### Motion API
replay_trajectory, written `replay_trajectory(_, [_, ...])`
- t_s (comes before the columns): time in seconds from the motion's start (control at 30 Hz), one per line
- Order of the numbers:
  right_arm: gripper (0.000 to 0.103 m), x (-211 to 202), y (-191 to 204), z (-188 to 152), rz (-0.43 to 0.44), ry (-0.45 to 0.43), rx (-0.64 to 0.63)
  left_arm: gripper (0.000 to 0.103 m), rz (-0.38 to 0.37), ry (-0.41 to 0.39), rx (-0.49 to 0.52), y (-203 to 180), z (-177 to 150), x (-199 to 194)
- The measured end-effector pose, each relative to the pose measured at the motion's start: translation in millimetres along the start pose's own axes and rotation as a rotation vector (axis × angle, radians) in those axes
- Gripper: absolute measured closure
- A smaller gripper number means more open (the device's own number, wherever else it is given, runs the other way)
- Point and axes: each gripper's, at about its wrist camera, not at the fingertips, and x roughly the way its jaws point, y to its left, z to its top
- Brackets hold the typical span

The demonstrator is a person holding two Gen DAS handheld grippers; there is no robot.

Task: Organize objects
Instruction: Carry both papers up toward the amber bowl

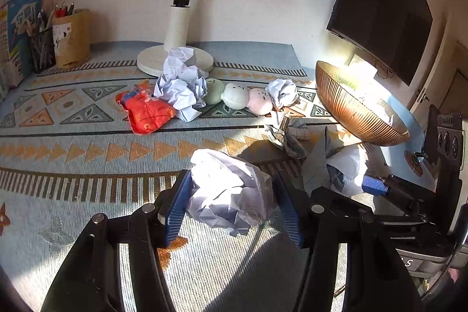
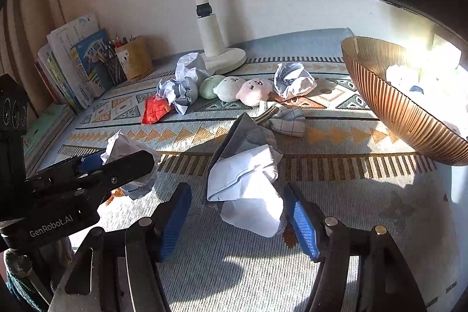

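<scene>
white lamp base (image 1: 175, 60), dark monitor (image 1: 383, 5), patterned tablecloth (image 1: 73, 142).

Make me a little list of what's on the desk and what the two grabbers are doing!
left gripper: squeezing a crumpled paper ball
right gripper: open around a folded paper wad
bowl: ribbed, amber, paper inside
plush toys: three in a row
red packet: beside loose paper balls
lamp: white, at back

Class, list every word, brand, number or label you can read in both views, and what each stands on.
"GenRobot.AI": left gripper, on its black body.
"S": grey label on right gripper.
Book covers, cup label, crumpled paper handwriting: too blurred.
</scene>
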Motion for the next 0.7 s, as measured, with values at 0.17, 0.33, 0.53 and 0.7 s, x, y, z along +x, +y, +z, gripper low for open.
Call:
replay_trajectory(0.17, [0.040, 3, -5, 2, -0.003, 0.008, 0.036, 0.047, -0.002, -0.006, 0.010, -1, -1, -1])
replay_trajectory(0.33, [0.067, 1, 1, 1, 0.021, -0.007, -0.001, 0.047, -0.010, -0.010, 0.002, 0, -1, -1])
replay_trajectory(0.53, [0.067, -1, 3, 0, 0.031, -0.016, -0.022, 0.047, 0.010, -0.014, 0.021, -4, -2, -1])
replay_trajectory(0.7, [0.067, -6, 5, -1, 0.033, -0.040, -0.032, 0.047, 0.025, -0.013, 0.042, -8, -3, -1])
